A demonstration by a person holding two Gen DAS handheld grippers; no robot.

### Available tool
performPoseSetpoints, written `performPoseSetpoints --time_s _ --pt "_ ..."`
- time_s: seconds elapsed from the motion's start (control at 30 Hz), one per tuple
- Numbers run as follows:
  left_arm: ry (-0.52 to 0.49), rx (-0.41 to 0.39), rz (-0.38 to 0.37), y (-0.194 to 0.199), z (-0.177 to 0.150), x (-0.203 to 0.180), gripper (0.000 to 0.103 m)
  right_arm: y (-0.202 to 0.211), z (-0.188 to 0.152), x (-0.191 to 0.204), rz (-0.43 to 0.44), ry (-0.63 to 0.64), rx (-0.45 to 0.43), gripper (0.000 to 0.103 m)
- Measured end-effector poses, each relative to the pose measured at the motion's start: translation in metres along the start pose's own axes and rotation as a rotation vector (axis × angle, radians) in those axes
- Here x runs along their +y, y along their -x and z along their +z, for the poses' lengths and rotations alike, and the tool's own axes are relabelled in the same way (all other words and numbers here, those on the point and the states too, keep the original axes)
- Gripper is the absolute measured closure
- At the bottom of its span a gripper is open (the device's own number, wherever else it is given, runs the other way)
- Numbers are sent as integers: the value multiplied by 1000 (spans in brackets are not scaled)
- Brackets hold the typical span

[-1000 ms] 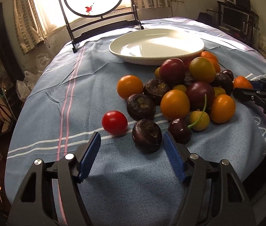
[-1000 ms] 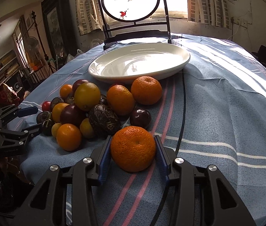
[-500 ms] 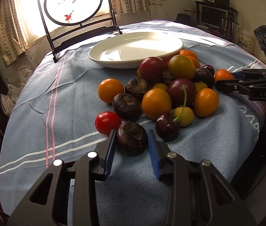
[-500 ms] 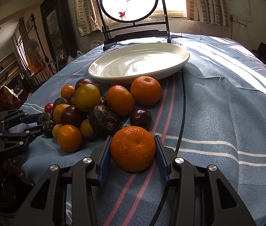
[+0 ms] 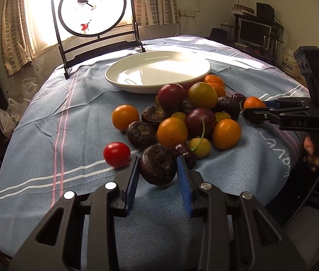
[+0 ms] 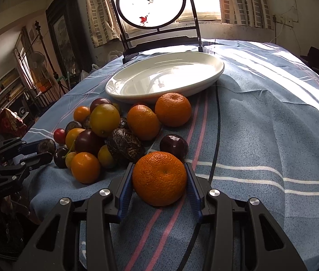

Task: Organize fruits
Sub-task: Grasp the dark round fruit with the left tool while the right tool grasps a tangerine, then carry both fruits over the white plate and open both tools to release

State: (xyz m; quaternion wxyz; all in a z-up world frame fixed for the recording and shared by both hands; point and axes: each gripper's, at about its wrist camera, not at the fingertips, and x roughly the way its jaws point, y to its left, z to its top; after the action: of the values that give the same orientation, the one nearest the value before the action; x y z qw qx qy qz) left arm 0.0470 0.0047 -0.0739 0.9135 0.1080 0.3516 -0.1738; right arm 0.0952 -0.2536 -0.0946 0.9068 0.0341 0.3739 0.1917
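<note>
With the left gripper (image 5: 158, 172) clamped on the dark water chestnut (image 5: 158, 164) and the right gripper (image 6: 159, 178) on the mandarin (image 6: 159, 178), both in front of the white plate (image 5: 136, 85), lift straight up before carrying either fruit plateward.

Bright daylight enters through a window (image 5: 35, 22) with checked curtains (image 5: 154, 0) at the upper left of the left wrist view. A monitor (image 5: 253, 31) on a dark shelf unit occupies the upper right. A framed picture (image 6: 62, 38) hangs at the upper left of the right wrist view.
</note>
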Motion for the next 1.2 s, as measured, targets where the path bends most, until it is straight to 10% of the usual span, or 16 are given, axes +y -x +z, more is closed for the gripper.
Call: performPoseSetpoints --time_s 0.5,0.73,1.13,1.2 --pt "143 -69 -3 12 14 19 71 26 4 -7 6 -11 -65 59" --pt "159 -86 -37 -12 70 21 71 34 65 -13 27 17 -121 59" --pt "233 131 -74 -162 182 48 70 -107 176 -42 3 -48 102 59" --pt "276 165 -80 -178 188 57 57 -120 184 -45 -27 -51 113 53"
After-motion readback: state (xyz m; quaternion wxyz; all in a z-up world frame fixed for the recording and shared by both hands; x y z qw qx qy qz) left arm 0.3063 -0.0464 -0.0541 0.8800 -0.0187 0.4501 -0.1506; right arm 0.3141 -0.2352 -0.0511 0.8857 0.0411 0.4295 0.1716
